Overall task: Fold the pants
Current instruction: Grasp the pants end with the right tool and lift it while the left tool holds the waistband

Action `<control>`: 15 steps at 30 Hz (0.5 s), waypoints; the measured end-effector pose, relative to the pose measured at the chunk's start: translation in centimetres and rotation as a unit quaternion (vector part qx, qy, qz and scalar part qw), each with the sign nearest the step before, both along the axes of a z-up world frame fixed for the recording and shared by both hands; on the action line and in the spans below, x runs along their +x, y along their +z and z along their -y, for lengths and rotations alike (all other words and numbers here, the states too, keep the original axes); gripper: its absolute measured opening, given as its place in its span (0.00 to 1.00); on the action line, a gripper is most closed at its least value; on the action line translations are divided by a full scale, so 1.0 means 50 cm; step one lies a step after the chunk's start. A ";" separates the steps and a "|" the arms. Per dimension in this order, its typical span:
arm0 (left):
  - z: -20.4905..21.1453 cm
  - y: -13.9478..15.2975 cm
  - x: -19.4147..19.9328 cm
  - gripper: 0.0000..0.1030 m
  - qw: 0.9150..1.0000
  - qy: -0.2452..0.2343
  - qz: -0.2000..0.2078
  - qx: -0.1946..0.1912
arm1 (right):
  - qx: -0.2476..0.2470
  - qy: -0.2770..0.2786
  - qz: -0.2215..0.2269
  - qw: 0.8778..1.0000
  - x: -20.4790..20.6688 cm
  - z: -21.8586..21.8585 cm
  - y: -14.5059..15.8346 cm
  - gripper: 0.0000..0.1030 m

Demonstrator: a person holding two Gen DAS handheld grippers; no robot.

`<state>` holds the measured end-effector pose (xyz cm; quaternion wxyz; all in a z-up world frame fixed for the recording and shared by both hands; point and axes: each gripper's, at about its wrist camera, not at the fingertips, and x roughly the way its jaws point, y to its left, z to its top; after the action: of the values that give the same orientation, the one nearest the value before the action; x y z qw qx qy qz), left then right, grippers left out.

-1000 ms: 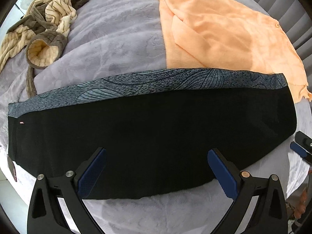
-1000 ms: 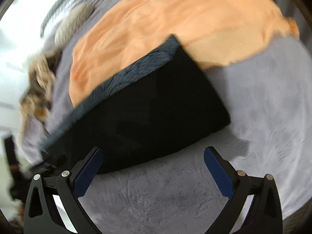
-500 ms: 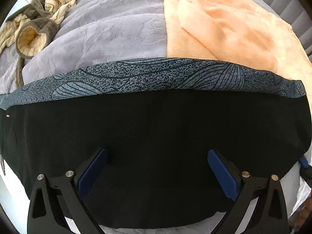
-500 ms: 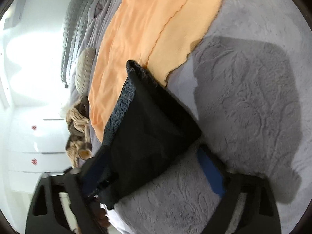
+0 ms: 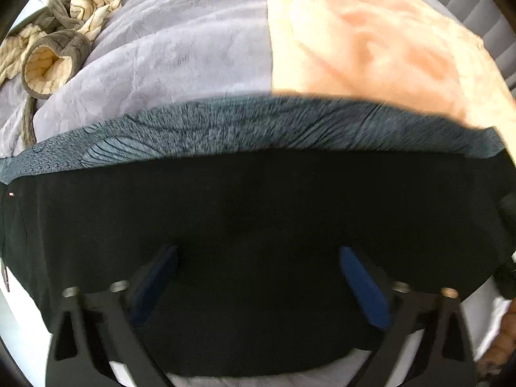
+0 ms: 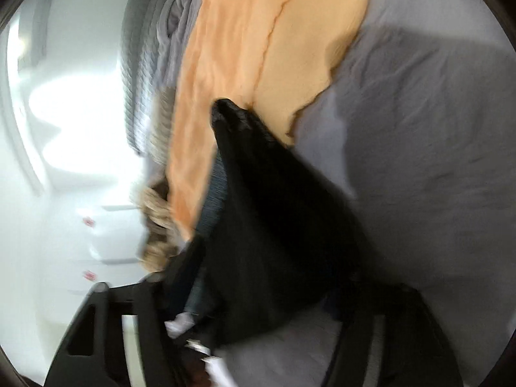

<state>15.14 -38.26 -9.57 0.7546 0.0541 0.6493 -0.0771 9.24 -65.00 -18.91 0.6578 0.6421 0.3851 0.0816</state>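
Black pants (image 5: 258, 200) with a grey patterned waistband (image 5: 245, 125) lie flat across the grey bed cover (image 5: 180, 48). My left gripper (image 5: 258, 280) points straight down onto the black cloth near its front edge. Its jaws are closing, the blue pads (image 5: 361, 280) stand well apart, and cloth lies between them. In the blurred right wrist view, the end of the pants (image 6: 277, 213) bunches into a cone that runs into my right gripper (image 6: 264, 316). Its jaws are closing on that cloth, which hides the pads.
An orange blanket (image 5: 371, 42) lies beyond the waistband, partly under it (image 6: 258, 48). A striped beige and brown garment (image 5: 64, 29) is heaped at the far left. A padded grey headboard (image 5: 477, 22) lines the far right. The bed's near edge runs just below my left gripper.
My left gripper sank onto the black cloth and its jaws narrowed. My right gripper rolled, dropped to the end of the pants, and went from wide open to closed around the cloth.
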 end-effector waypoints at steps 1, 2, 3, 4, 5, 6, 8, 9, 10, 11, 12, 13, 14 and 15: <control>0.004 0.023 0.007 0.77 1.000 0.003 0.013 -0.009 | 0.004 -0.003 0.006 1.000 0.000 -0.005 0.005 0.12; 0.011 0.045 0.016 0.77 0.999 0.007 0.035 -0.010 | 0.001 -0.002 0.012 1.000 -0.003 -0.006 0.012 0.12; 0.020 0.061 0.026 0.77 0.998 0.013 0.059 -0.009 | 0.000 0.001 0.020 1.000 -0.006 -0.009 0.022 0.12; 0.031 0.070 0.037 0.77 0.997 0.016 0.078 -0.011 | 0.002 0.003 0.031 0.999 -0.008 -0.012 0.033 0.12; 0.048 0.073 0.052 0.77 0.995 0.015 0.093 -0.012 | 0.004 0.007 0.041 0.999 -0.008 -0.015 0.045 0.12; 0.065 0.067 0.065 0.77 0.995 0.012 0.098 -0.014 | 0.002 0.010 0.046 0.999 -0.009 -0.016 0.051 0.12; 0.115 0.024 0.089 0.77 0.995 -0.011 0.098 -0.004 | -0.008 0.019 0.058 0.998 -0.004 -0.024 0.069 0.12; 0.133 -0.007 0.089 0.78 0.996 -0.029 0.087 0.015 | -0.010 0.020 0.061 0.998 -0.003 -0.027 0.074 0.12; 0.148 -0.033 0.088 0.80 0.995 -0.043 0.086 0.037 | -0.008 0.021 0.062 0.998 0.001 -0.030 0.074 0.12; 0.160 -0.038 0.080 0.80 0.991 -0.054 0.113 0.053 | -0.012 0.026 0.057 0.998 0.007 -0.035 0.072 0.12; 0.166 -0.030 0.079 0.80 0.989 -0.063 0.119 0.059 | -0.016 0.027 0.055 0.998 0.010 -0.034 0.070 0.12; 0.164 -0.016 0.074 0.80 0.989 -0.067 0.117 0.056 | -0.016 0.024 0.055 0.998 0.014 -0.035 0.071 0.12; 0.158 -0.004 0.073 0.80 0.990 -0.066 0.113 0.051 | -0.016 0.023 0.056 0.998 0.015 -0.033 0.074 0.12; 0.144 0.021 0.065 0.80 0.992 -0.058 0.106 0.040 | -0.019 0.025 0.057 0.998 0.016 -0.033 0.079 0.12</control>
<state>18.39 -45.47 -8.53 0.8107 0.1301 0.5640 -0.0885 10.01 -63.36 -14.95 0.6890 0.6137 0.3640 0.1271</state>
